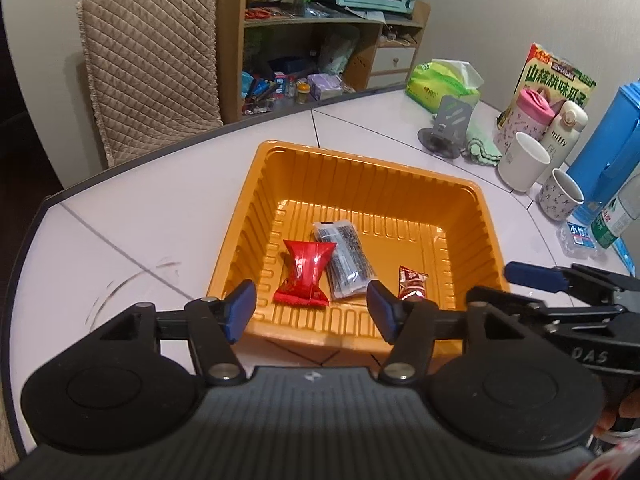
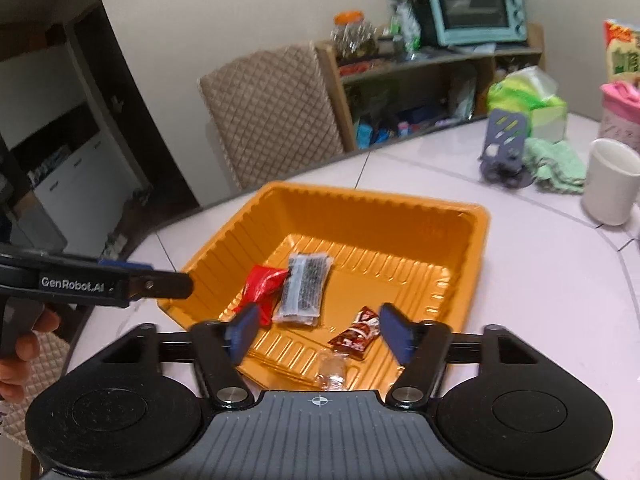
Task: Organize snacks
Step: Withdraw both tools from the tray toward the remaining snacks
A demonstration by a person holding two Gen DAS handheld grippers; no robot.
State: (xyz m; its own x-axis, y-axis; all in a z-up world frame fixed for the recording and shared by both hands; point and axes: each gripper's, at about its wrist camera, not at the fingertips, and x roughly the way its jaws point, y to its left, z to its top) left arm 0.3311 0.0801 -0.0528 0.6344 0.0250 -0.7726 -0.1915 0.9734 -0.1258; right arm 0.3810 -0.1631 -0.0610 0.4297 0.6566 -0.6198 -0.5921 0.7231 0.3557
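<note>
Tray (image 1: 404, 188) of ribbed orange plastic sat on the white bench (image 1: 168, 208), holding the snacks on its floor. Red packet (image 1: 305, 273) lay toward the left, upright-ish and pinched at the middle — touching or just beside the clear packet with dark contents (image 1: 345, 258), which lay flat to its right. Small red-brown packet (image 1: 412, 282) lay apart from those two, nearer the tray's front wall. In the right wrist view a crinkled clear wrapper (image 2: 332, 370) also showed at the tray's near edge, just in front of the red-brown packet. Left tongs (image 1: 312, 306) hovered above the front of the tray with pads spread apart, nothing between them, no contact with any packet. Right tongs (image 2: 320, 330) likewise stood spread and empty over the near edge — red-brown packet visible through the gap but below, not gripped. Each tool's body showed at the side of the other's view. Cups, a blue jug, tissue pack and green cloth stood well off at the bench's far right; a padded chair and a cluttered shelf stood behind.
</note>
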